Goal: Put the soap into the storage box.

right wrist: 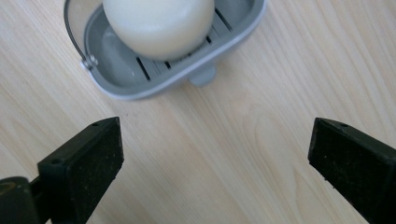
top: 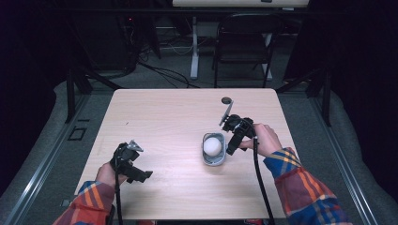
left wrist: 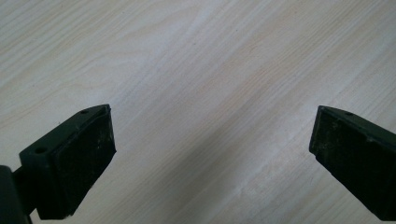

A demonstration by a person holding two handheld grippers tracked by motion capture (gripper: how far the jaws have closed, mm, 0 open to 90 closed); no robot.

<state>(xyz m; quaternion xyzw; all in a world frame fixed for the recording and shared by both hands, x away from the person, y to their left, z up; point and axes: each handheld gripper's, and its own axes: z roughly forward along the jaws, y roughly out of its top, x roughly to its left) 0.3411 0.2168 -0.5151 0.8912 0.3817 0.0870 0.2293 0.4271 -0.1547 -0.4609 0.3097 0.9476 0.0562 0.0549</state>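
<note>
A white rounded soap bar lies in a grey slotted soap dish right of the table's middle. In the right gripper view the soap bar and the dish sit just beyond the jaws. My right gripper is beside the dish's right edge, jaws wide open over bare wood, nothing between them. My left gripper rests near the table's front left, open, with plain tabletop between its jaws.
The light wooden table has a small dark round hole near its far edge. Behind the table stand a black folding chair and a white desk leg. Cables trail from both grippers toward the front edge.
</note>
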